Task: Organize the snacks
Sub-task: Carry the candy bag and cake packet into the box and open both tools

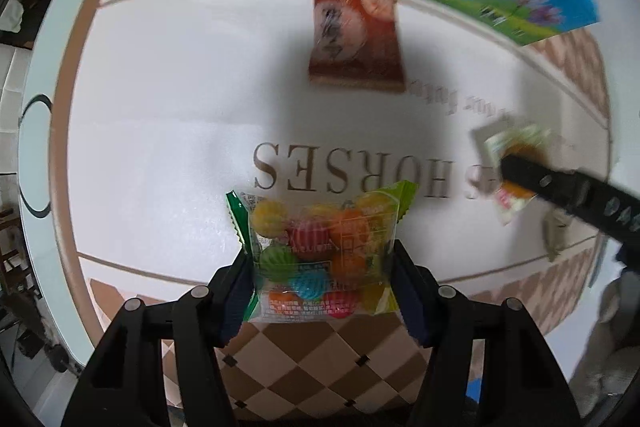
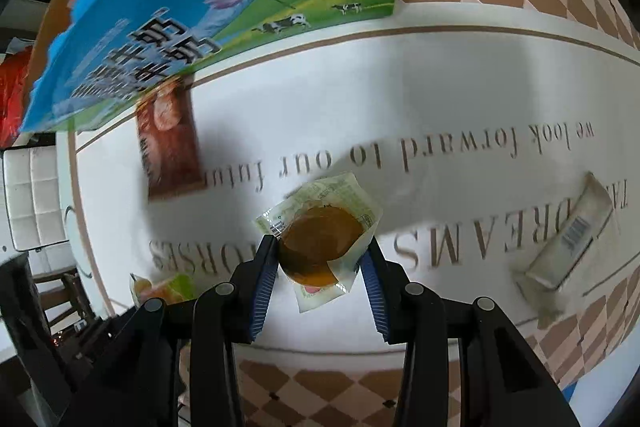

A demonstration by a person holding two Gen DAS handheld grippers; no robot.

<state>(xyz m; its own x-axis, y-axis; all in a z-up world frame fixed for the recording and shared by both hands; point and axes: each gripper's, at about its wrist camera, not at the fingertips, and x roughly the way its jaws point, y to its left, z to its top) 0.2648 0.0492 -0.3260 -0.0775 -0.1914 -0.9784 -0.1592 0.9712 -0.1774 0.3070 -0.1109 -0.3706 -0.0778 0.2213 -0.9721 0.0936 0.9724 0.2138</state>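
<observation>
Left gripper (image 1: 322, 287) is clamped on the candy bag (image 1: 320, 255), a clear pack of coloured balls with green crimped edges, pinched between both pads and held over the near edge of the tablecloth (image 1: 160, 107), just short of its "HORSES" print. Right gripper (image 2: 320, 263) is clamped on the round cake pack (image 2: 320, 239), a brown disc in a clear wrapper with pale green print, fingers on either side of it, also over the "HORSES" print.

Relative to the milk carton box (image 2: 224, 7) (blue/green, cows and flowers, open top, at far edge of the tablecloth):
- red-brown snack pouch (image 1: 356, 31) lies flat on the cloth, its far end tucked against or under the box wall; can't tell which
- candy bag and cake pack both well apart from the box, on the near side
- white wrapped bar (image 2: 568, 235) with barcode lies on the cloth far off to the right of the box, near the checkered border

Left view is motion-blurred
</observation>
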